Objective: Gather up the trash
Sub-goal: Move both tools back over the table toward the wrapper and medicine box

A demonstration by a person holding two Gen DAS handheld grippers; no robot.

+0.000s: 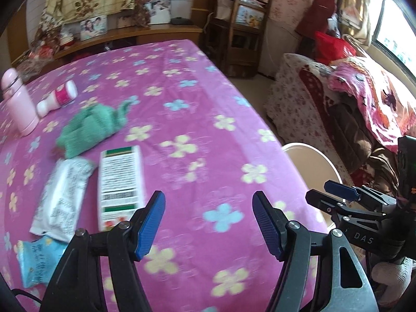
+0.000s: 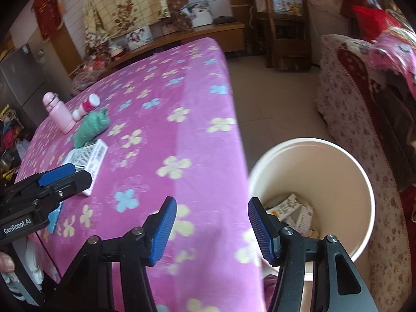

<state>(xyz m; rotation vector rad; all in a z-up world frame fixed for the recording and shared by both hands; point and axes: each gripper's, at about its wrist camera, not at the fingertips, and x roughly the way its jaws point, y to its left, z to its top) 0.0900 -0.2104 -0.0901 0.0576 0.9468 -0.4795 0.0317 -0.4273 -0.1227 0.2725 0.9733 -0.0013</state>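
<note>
On the pink flowered tablecloth (image 1: 197, 119) lie a white box with green bands (image 1: 121, 182), a white printed wrapper (image 1: 63, 197) and a light blue packet (image 1: 39, 260). My left gripper (image 1: 209, 223) is open and empty just right of the box. My right gripper (image 2: 212, 230) is open and empty over the table's right edge, beside a cream bin (image 2: 345, 161) that holds discarded wrappers (image 2: 288, 208). The bin's rim also shows in the left wrist view (image 1: 312, 153). The box shows in the right wrist view (image 2: 97, 158).
A pink bottle (image 1: 19, 104), a white and pink bottle (image 1: 58, 98) and a green cloth (image 1: 91, 127) sit at the table's far left. A blanket-covered sofa (image 2: 364, 104) stands right of the bin. A wooden shelf (image 1: 241, 26) stands behind.
</note>
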